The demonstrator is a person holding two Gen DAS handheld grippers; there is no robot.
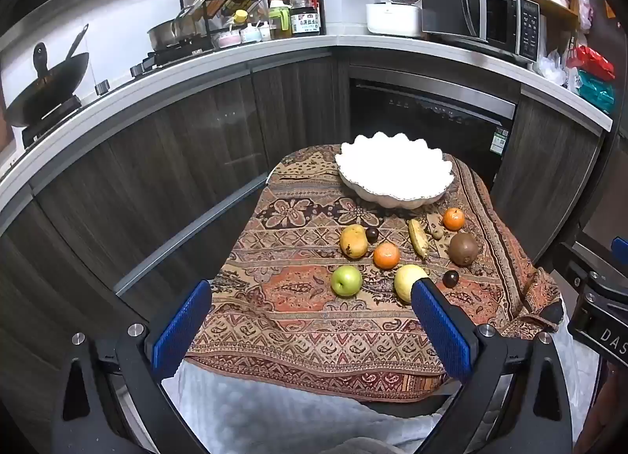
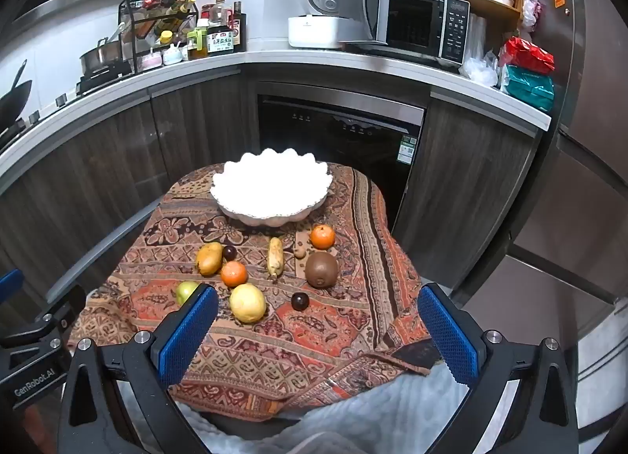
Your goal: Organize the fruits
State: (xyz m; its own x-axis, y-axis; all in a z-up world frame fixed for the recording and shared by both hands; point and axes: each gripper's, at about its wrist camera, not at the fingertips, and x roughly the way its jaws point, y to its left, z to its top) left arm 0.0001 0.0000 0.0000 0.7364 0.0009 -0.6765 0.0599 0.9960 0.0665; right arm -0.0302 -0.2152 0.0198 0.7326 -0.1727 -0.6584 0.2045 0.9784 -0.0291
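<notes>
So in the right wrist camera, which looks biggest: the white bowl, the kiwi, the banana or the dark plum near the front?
Largest to smallest, as they look:
1. white bowl, by far
2. kiwi and banana: too alike to rank; the banana is longer, the kiwi fatter
3. dark plum, though it lies nearest the camera

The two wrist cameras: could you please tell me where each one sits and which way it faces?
Left wrist: on the left gripper, facing forward over the cloth-covered table to the white bowl; its own open jaws show, the right gripper at the right edge.
Right wrist: on the right gripper, same heading; open jaws show, the left gripper at the left edge.
Shared: bowl, green apple, kiwi, microwave.
</notes>
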